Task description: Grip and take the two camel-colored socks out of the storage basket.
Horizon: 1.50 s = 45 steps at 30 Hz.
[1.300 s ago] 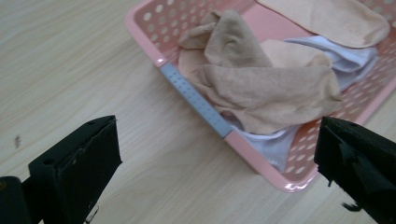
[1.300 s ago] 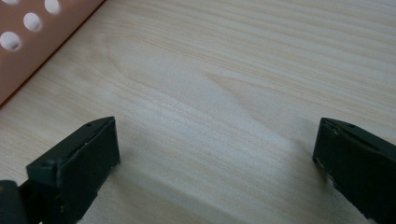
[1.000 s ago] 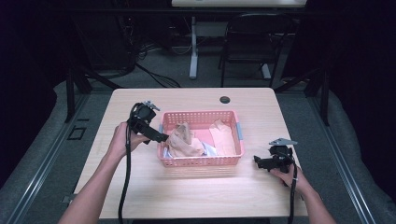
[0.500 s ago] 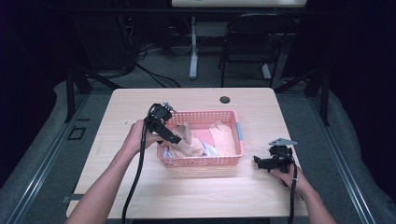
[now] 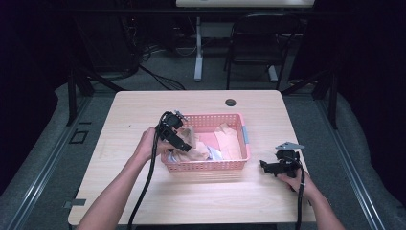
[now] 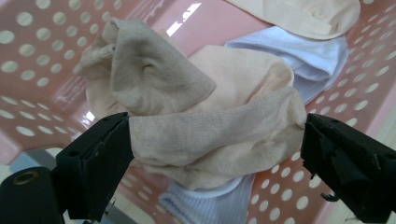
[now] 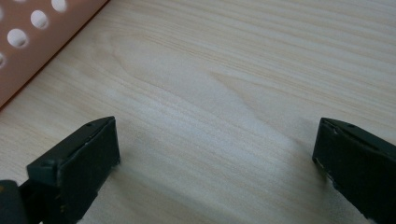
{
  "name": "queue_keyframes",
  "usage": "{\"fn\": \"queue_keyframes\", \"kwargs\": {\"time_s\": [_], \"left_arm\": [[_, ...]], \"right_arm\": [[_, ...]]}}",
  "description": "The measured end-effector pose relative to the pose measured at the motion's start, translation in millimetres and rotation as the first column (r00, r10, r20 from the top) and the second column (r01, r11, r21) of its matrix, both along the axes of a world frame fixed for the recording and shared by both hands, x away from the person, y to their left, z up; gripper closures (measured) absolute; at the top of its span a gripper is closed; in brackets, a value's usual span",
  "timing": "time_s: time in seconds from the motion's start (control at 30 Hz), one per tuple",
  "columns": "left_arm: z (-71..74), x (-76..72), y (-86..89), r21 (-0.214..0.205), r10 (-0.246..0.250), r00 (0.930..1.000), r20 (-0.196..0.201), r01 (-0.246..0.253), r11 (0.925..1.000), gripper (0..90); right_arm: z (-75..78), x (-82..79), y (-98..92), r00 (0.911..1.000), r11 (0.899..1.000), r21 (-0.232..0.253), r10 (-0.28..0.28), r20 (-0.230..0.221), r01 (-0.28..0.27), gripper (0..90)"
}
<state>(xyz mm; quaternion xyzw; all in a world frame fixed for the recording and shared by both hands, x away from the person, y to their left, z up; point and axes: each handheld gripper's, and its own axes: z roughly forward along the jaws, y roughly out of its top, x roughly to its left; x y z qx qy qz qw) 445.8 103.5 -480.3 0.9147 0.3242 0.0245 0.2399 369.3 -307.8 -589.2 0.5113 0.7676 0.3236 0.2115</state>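
A pink perforated basket (image 5: pixel 210 166) stands mid-table with several socks in it. My left gripper (image 5: pixel 185 146) reaches down into its left end. In the left gripper view a bunched beige sock (image 6: pixel 205 140) lies right between the jaws of the left gripper (image 6: pixel 217 144). It meets both pads, which stand wide and do not squeeze it; the jaws have just been closing. A white sock (image 6: pixel 303 60) and a pale peach sock (image 6: pixel 303 14) lie behind it. My right gripper (image 5: pixel 269 167) rests open on the table right of the basket, with nothing between its jaws (image 7: pixel 217 149).
The light wooden table (image 5: pixel 139 115) has a dark round cable hole (image 5: pixel 231 102) near its far edge. A corner of the basket wall (image 7: pixel 42 42) sits to the left of the right gripper. A chair and desk legs stand beyond the table.
My left gripper has moved right from beside the basket and sunk into its left end, over the beige sock. The right gripper has stayed put.
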Motion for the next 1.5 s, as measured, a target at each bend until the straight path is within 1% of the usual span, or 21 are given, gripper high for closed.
{"fn": "queue_keyframes", "kwargs": {"time_s": [0.03, 0.1, 0.2, 0.33, 0.47, 0.5, 0.57, 0.7, 0.9, 0.97, 1.0, 1.03, 1.07, 1.1, 1.13, 1.2, 1.23, 1.3, 1.33, 1.47, 1.5], "left_arm": [[-3.7, 0.5, -1.6, 0.003, 0.001, 1.0, -0.01, -0.001, 1.0, 9.6], [-5.3, 1.1, -2.6, 0.001, 0.0, 0.9999, -0.015, 0.0, 1.0, 9.7], [-7.8, 2.2, -6.0, 0.014, -0.003, 0.9998, -0.018, 0.003, 0.9999, 12.4], [-14.7, 3.1, -11.7, 0.046, -0.007, 0.9995, -0.032, 0.008, 0.9989, 16.2], [-19.2, 3.3, -13.2, 0.067, -0.004, 0.9993, -0.037, 0.006, 0.9977, 26.9], [-20.8, 3.2, -13.6, 0.072, 0.0, 0.9994, -0.035, 0.003, 0.9974, 26.9], [-22.7, 3.1, -14.2, 0.086, 0.003, 0.9994, -0.036, 0.0, 0.9963, 32.3], [-25.3, 2.4, -15.9, 0.093, -0.001, 0.999, -0.045, 0.005, 0.9956, 44.0], [-26.3, 1.7, -18.7, 0.097, -0.007, 0.9994, -0.034, 0.01, 0.9953, 60.7], [-20.6, 0.8, -18.4, 0.057, -0.019, 0.9997, -0.018, 0.02, 0.9982, 59.1], [-20.6, 0.8, -18.4, 0.057, -0.019, 0.9997, -0.018, 0.02, 0.9982, 57.0], [-14.7, 1.4, -18.4, 0.007, -0.022, 0.9997, -0.006, 0.022, 0.9997, 54.2], [-14.7, 1.4, -18.4, 0.007, -0.022, 0.9997, -0.006, 0.022, 0.9997, 50.3], [-11.8, 1.9, -19.3, -0.007, -0.016, 0.9999, -0.001, 0.016, 0.9998, 50.3], [-9.5, 3.0, -20.2, -0.024, -0.016, 0.9999, 0.002, 0.016, 0.9996, 45.8], [-6.5, 5.8, -23.1, -0.048, -0.026, 0.9997, -0.002, 0.026, 0.9985, 40.7], [-6.4, 6.9, -25.1, -0.055, -0.028, 0.9996, -0.006, 0.027, 0.9981, 39.1], [-10.0, 9.6, -30.9, -0.042, -0.044, 0.9988, -0.022, 0.044, 0.9981, 36.6], [-10.0, 9.6, -30.9, -0.042, -0.044, 0.9988, -0.022, 0.044, 0.9981, 36.2], [-14.7, 11.6, -33.3, -0.044, -0.068, 0.9965, -0.049, 0.066, 0.9969, 36.3], [-15.3, 11.7, -33.6, -0.034, -0.073, 0.9958, -0.054, 0.072, 0.9969, 36.3]], "right_arm": [[0.0, 0.0, 0.0, 1.0, 1.0, 0.0, 0.0, 0.0, 0.0, 0.0], [0.0, 0.0, 0.0, 1.0, 1.0, 0.0, 0.0, 0.0, 0.0, 0.0], [0.0, -0.1, 0.1, 1.0, 1.0, 0.0, 0.0, 0.0, 0.0, 0.0], [0.0, -0.1, 0.1, 1.0, 1.0, 0.0, 0.0, 0.0, 0.0, 0.0], [0.0, -0.2, 0.2, 1.0, 1.0, 0.0, 0.001, 0.0, -0.001, 0.0], [0.0, -0.3, 0.1, 1.0, 1.0, 0.0, 0.001, 0.0, -0.001, 0.0], [0.0, -0.3, 0.1, 1.0, 1.0, 0.0, 0.002, 0.0, -0.002, 0.0], [0.0, -0.3, 0.2, 1.0, 1.0, 0.0, 0.001, 0.0, -0.001, 0.0], [0.0, -0.3, 0.2, 1.0, 1.0, 0.0, 0.001, 0.0, -0.001, 0.0], [0.1, -0.4, 0.1, 1.0, 1.0, -0.004, 0.0, 0.0, 0.0, 0.0], [0.1, -0.4, 0.1, 1.0, 1.0, -0.004, 0.0, 0.0, 0.0, 0.0], [0.0, -0.3, 0.2, 1.0, 1.0, 0.0, 0.001, 0.0, -0.001, 0.0], [0.0, -0.3, 0.2, 1.0, 1.0, 0.0, 0.001, 0.0, -0.001, 0.0], [0.0, -0.3, 0.1, 1.0, 1.0, 0.0, 0.001, 0.0, -0.001, 0.0], [0.0, -0.3, 0.2, 1.0, 1.0, 0.0, 0.001, 0.0, -0.001, 0.0], [0.0, -0.3, 0.1, 1.0, 1.0, 0.0, 0.001, 0.0, -0.001, 0.0], [0.1, -0.4, 0.2, 1.0, 1.0, -0.001, 0.001, 0.0, -0.001, 0.0], [0.0, -0.3, 0.1, 1.0, 1.0, -0.001, 0.001, 0.001, -0.001, 0.0], [0.0, -0.3, 0.1, 1.0, 1.0, -0.001, 0.001, 0.001, -0.001, 0.0], [0.1, -0.4, 0.1, 1.0, 1.0, -0.003, 0.001, 0.0, -0.001, 0.0], [0.1, -0.4, 0.1, 1.0, 1.0, -0.004, 0.0, 0.0, 0.0, 0.0]]}}
